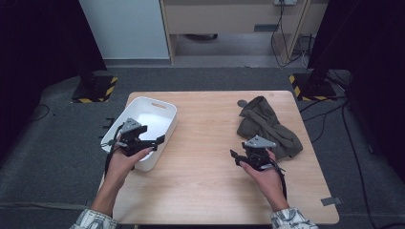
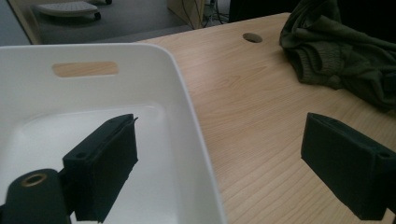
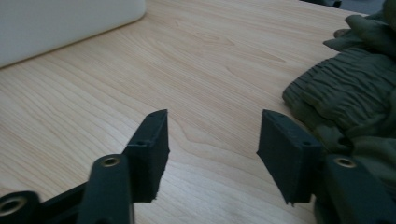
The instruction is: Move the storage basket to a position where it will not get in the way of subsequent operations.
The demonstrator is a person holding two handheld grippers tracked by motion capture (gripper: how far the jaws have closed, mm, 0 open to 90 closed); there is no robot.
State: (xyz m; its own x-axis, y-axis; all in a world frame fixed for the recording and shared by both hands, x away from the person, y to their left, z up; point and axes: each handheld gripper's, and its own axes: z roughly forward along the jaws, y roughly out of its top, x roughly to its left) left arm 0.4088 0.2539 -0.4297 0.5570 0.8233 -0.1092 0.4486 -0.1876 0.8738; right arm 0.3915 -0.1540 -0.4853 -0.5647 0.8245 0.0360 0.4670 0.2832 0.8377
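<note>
A white plastic bin (image 1: 165,106) with a slot handle stands on the left of the wooden table (image 1: 205,148). A crumpled olive-green garment (image 1: 267,126) lies at the right rear. My left gripper (image 1: 156,143) hovers at the bin's near right corner. In the left gripper view its jaws (image 2: 219,135) stand wide open, one over the bin's inside (image 2: 56,121), the other over the wood, with the garment (image 2: 341,56) farther off. My right gripper (image 1: 235,158) is open just left of the garment (image 3: 355,93), low over bare wood, nothing between its jaws (image 3: 212,121).
A round cable hole (image 1: 242,102) sits in the tabletop by the garment's far end. Two black stands with yellow-and-black striped bases (image 1: 95,88) (image 1: 310,86) flank the table's far corners on the grey carpet. Bare wood lies between the bin and the garment.
</note>
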